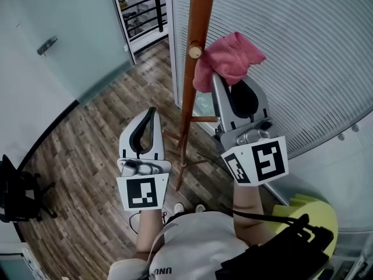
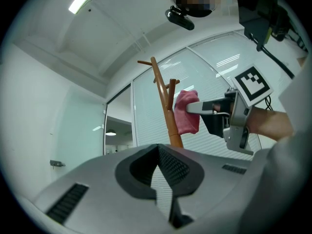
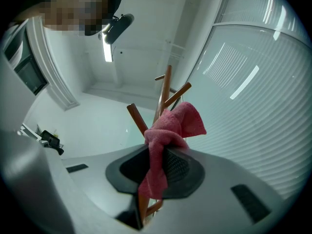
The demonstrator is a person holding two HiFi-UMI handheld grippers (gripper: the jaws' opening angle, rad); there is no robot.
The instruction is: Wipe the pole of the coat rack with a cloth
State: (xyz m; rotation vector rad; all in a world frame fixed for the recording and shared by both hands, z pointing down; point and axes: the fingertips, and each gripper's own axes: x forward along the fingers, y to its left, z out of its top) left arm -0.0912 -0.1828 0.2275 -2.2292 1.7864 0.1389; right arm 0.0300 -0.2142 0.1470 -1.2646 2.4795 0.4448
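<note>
Head view: cloth [image 1: 228,60] hides tips of right hand-held gripper [image 1: 218,79].

Beneath you, the wood-plank floor [image 1: 99,153] carries the coat rack [image 1: 189,101], which stands on its splayed wooden legs. A black chair [image 1: 17,196] sits at the left edge, and your shoes [image 1: 178,207] rest near the rack's base.

My right gripper [image 1: 217,80] has the cloth [image 1: 229,60] between its jaws, just right of the pole [image 1: 195,69]. My left gripper [image 1: 151,114] hangs left of the pole, apart from it and nearer me. The pole stands on the floor [image 1: 105,139], close before the wall [image 1: 303,51].
</note>
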